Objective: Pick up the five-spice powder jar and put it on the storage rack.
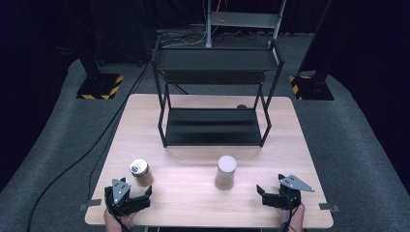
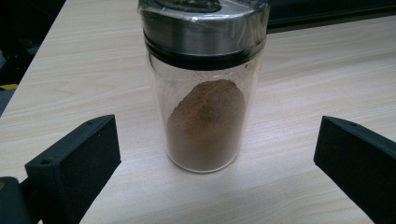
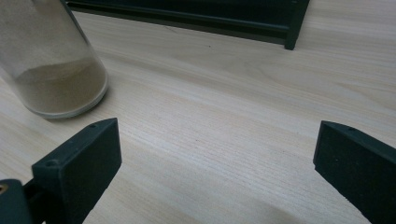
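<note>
A clear glass jar [image 1: 139,171] with a steel lid, half full of brown powder, stands upright near the table's front left. In the left gripper view that jar [image 2: 205,93] stands just ahead of my left gripper [image 2: 217,158], whose jaws are wide open and apart from it. My left gripper [image 1: 137,198] sits at the front edge. A taller pale container [image 1: 226,172] with beige powder stands at the front centre. My right gripper [image 1: 269,193] is open to its right, empty. The pale container [image 3: 51,65] shows at the upper left in the right gripper view, clear of my right gripper [image 3: 217,158].
A black two-tier metal shelf rack [image 1: 216,92] stands at the back middle of the wooden table [image 1: 193,193]; its base rail [image 3: 196,21] crosses the top of the right gripper view. Cables and stand bases lie on the grey floor beyond.
</note>
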A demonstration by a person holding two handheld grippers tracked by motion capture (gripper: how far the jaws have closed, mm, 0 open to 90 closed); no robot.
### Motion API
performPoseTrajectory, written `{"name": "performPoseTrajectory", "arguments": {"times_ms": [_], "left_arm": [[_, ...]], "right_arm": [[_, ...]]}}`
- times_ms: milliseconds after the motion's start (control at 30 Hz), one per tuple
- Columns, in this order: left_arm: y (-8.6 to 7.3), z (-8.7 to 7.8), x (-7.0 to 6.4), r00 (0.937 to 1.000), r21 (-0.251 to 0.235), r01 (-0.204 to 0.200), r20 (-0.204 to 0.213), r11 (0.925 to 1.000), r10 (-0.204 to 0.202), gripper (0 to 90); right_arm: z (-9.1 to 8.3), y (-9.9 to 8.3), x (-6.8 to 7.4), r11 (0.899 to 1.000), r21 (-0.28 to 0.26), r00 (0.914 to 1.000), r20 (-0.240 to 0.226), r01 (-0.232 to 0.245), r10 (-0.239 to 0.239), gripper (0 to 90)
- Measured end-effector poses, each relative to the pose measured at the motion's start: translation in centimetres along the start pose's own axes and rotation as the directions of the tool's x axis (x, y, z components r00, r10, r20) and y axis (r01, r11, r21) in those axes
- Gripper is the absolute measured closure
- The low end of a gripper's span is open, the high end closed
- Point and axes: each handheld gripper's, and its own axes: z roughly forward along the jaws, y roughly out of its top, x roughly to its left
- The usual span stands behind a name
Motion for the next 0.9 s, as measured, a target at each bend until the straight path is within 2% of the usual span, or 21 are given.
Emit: {"name": "performPoseTrajectory", "arguments": {"times_ms": [367,500,900], "left_arm": [[1.0,0.7,-0.2,0.9999,0.007,0.001,-0.013,1.0,-0.001,0.0],[1.1,1.2,0.3,0.9998,-0.004,0.006,0.016,1.0,-0.006,0.0],[2.2,2.7,0.4,0.9999,0.019,-0.01,0.01,0.9998,0.01,0.0]], "right_arm": [[0.1,0.1,0.1,1.0,0.008,0.9999,0.0,0.01,-0.01,0.0],[0.1,0.1,0.1,1.0,0.007,1.0,0.004,0.003,-0.003,0.0],[0.1,0.2,0.1,1.0,0.011,1.0,0.003,0.005,-0.005,0.0]]}}
